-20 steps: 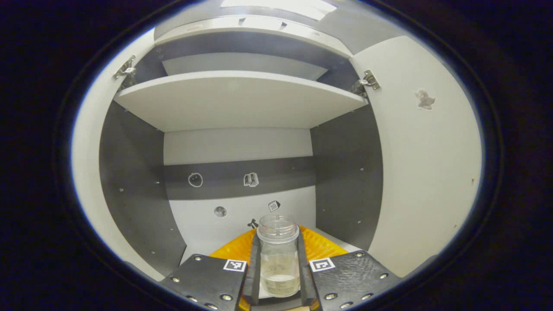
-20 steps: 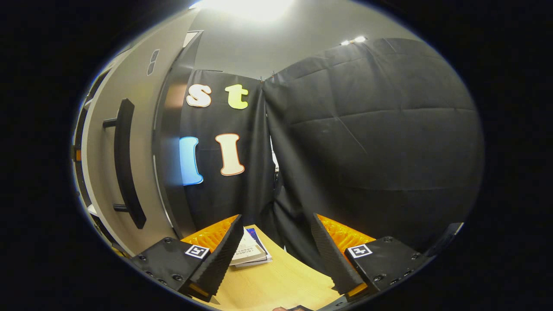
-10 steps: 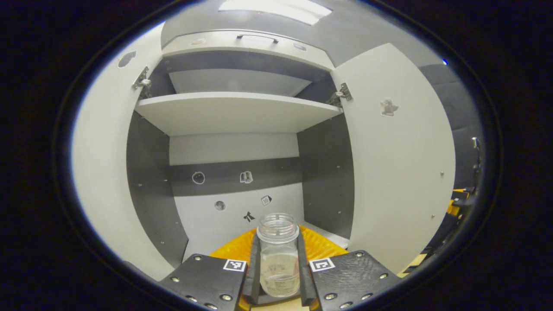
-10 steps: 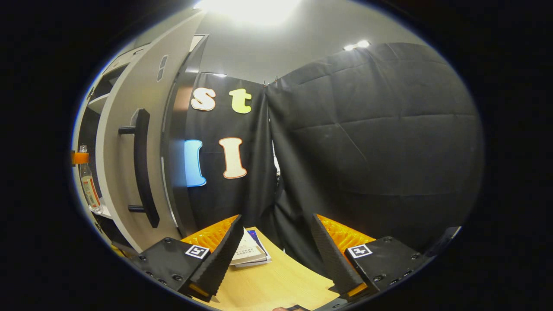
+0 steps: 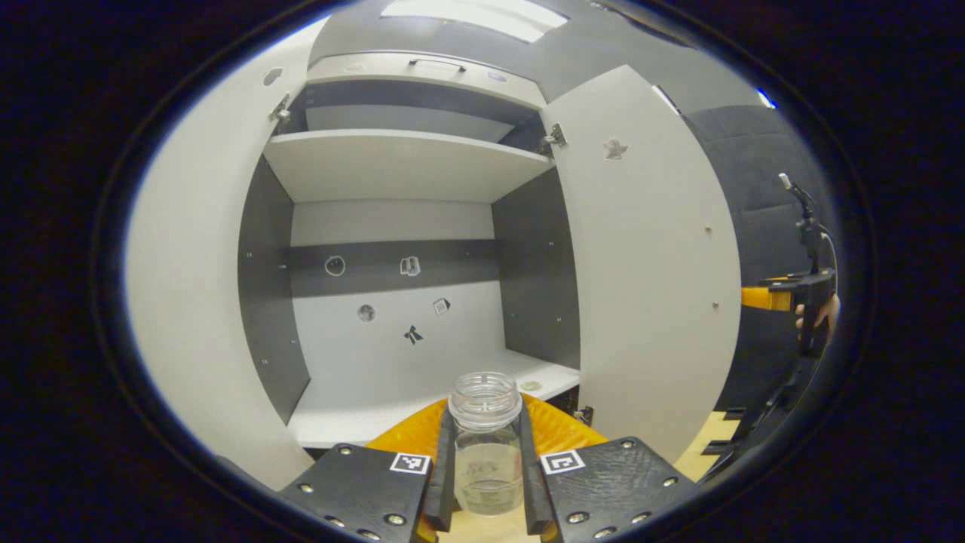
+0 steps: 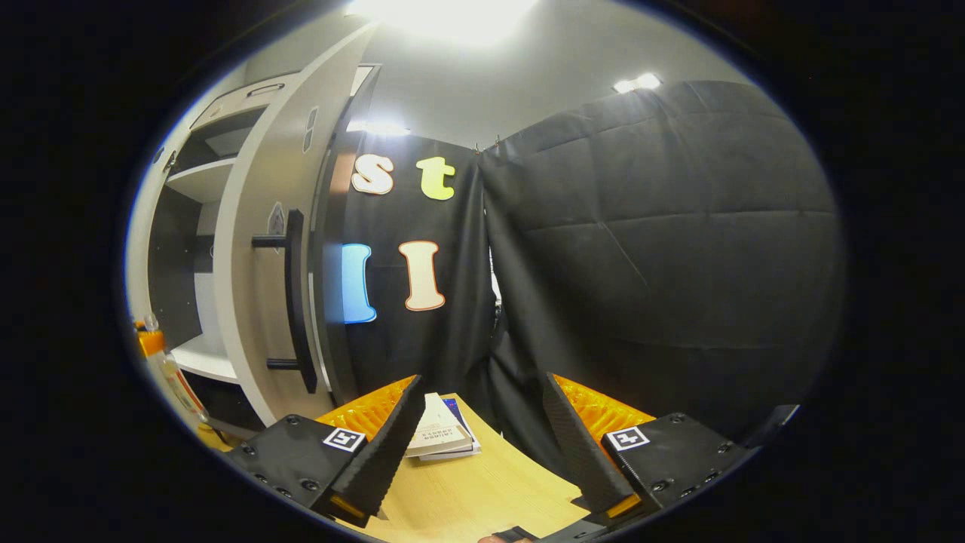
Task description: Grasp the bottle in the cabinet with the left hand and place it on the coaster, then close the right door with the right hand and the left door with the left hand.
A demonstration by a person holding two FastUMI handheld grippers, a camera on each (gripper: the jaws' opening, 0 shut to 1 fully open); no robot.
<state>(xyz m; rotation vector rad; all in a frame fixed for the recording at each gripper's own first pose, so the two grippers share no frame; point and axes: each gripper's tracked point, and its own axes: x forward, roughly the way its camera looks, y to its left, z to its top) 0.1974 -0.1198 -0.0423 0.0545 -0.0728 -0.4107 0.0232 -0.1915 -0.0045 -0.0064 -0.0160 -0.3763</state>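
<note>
The left gripper (image 5: 486, 483) has its jaws pinching the bottle (image 5: 486, 445), one finger pressed on each side of the clear body. The bottle stands upright, long axis vertical, open threaded neck clear above the fingertips, a little liquid in its base. It sits in front of the cabinet (image 5: 399, 226), with the bare lower shelf (image 5: 377, 407) beyond and below it; judged from this, the bottle is out of the cabinet and is being carried. The coaster cannot be located in either view, so the direction of the set-down is undetermined; the table (image 6: 467, 490) lies below and to the right-hand side of the cabinet front. The right door (image 5: 648, 279) stands wide open beside the bottle, its handle (image 6: 295, 302) on the outer face. The right gripper (image 6: 482, 445) has its jaws spread with nothing between them, over the table near a stack of books (image 6: 441, 437), and is judged the nearer to that handle.
</note>
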